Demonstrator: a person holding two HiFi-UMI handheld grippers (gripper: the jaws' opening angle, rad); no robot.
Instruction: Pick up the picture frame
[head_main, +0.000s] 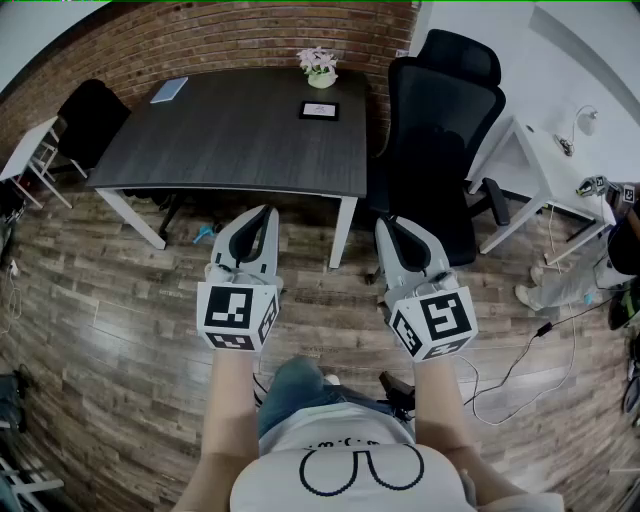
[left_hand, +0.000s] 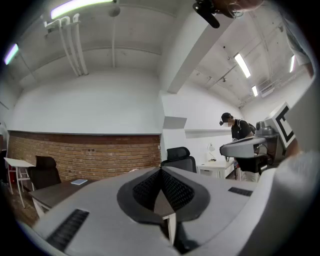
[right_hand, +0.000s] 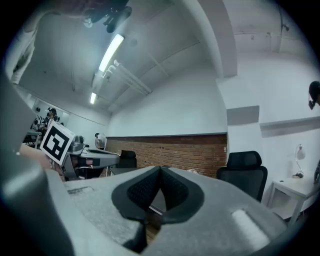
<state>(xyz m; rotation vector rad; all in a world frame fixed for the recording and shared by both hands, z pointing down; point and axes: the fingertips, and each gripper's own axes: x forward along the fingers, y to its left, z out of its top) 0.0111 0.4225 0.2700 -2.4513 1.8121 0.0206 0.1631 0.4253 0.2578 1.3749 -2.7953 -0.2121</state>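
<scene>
Two closed hand-held grippers (head_main: 267, 211) (head_main: 384, 223), one picture frame (head_main: 319, 111).

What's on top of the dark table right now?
On the table: the picture frame lying flat, far right; a potted plant beyond it at the edge; a flat bluish book, far left. Nothing covers the tabletop; the frame's image is too small to tell.
</scene>
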